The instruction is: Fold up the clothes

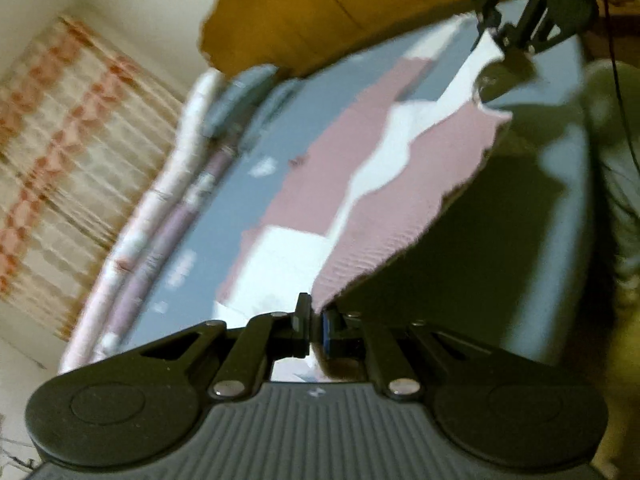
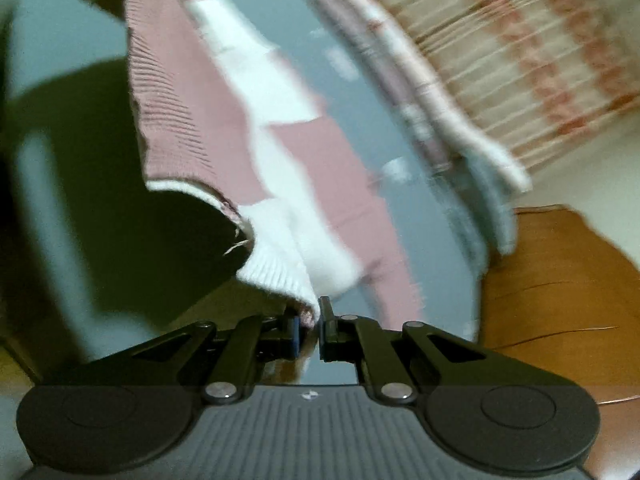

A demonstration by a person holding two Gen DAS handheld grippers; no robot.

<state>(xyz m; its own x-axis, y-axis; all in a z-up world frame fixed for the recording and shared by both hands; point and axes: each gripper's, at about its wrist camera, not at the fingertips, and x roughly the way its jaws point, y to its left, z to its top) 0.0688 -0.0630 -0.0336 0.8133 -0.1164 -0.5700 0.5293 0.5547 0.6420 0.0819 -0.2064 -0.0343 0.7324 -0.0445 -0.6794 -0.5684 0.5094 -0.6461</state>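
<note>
A pink and white ribbed knit garment (image 1: 384, 208) hangs stretched between my two grippers above a grey-blue bed sheet (image 1: 224, 236). My left gripper (image 1: 314, 320) is shut on one pink edge of it. The right gripper (image 1: 504, 36) shows at the top right of the left wrist view, holding the far end. In the right wrist view, my right gripper (image 2: 310, 322) is shut on a white ribbed hem of the garment (image 2: 224, 120), which drapes away toward the upper left. The lifted cloth casts a dark shadow on the sheet (image 2: 48, 32).
A rolled pink and white blanket (image 1: 160, 216) lies along the bed's far side. Behind it hangs a cream curtain (image 1: 60, 128) with a red pattern. An orange-brown wooden headboard (image 1: 320, 12) bounds one end of the bed; it appears as headboard (image 2: 560, 288) in the right wrist view.
</note>
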